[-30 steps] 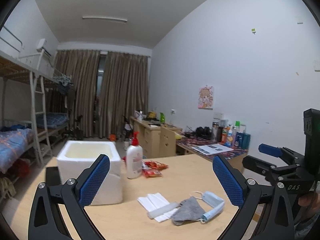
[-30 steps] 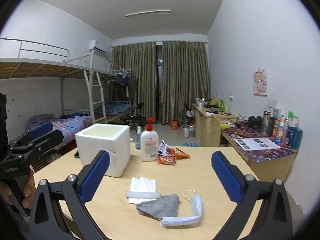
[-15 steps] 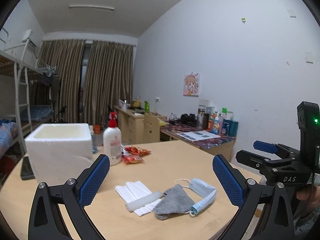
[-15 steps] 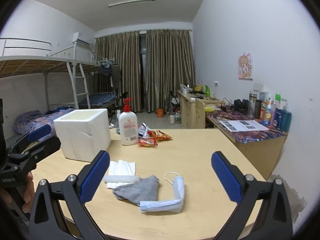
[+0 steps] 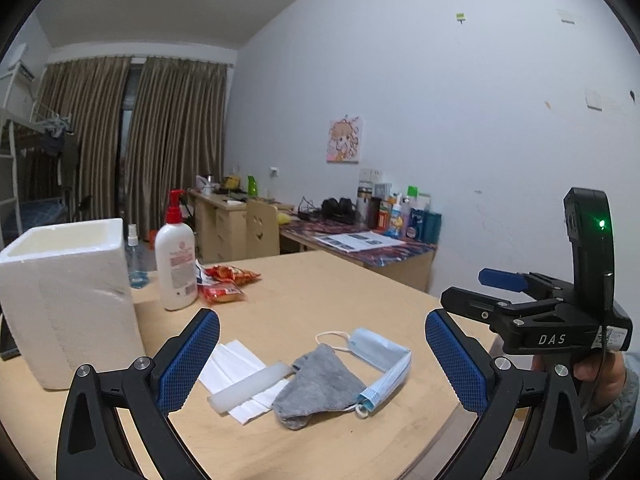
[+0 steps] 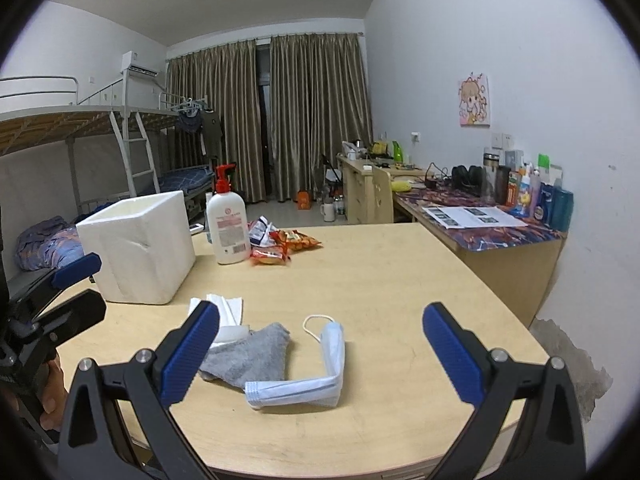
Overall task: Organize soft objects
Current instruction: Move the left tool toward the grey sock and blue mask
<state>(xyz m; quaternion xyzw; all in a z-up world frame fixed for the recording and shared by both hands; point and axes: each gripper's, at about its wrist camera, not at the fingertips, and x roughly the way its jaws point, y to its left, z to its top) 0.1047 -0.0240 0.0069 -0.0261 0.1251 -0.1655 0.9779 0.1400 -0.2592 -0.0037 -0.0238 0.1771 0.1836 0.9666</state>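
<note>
Both grippers above near edge of light wooden bench [image 5: 320, 296]. Left gripper [image 5: 322, 360]: fingers wide, empty. Right gripper [image 6: 320, 354]: fingers wide, empty. Grey fabric sock [image 5: 318, 388] lies crumpled on bench, touching folded pale-blue face mask [image 5: 380, 364] and white folded tissues [image 5: 236, 368]. White square foam box [image 5: 68, 300] stands left, open top.

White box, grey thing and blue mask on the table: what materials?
White box: looks like foam, matte and grainy, thick walls, dented side. Grey item: soft knit fabric, probably a sock, lying limp and creased. Blue mask: pleated nonwoven, folded, with a white elastic loop.
</note>
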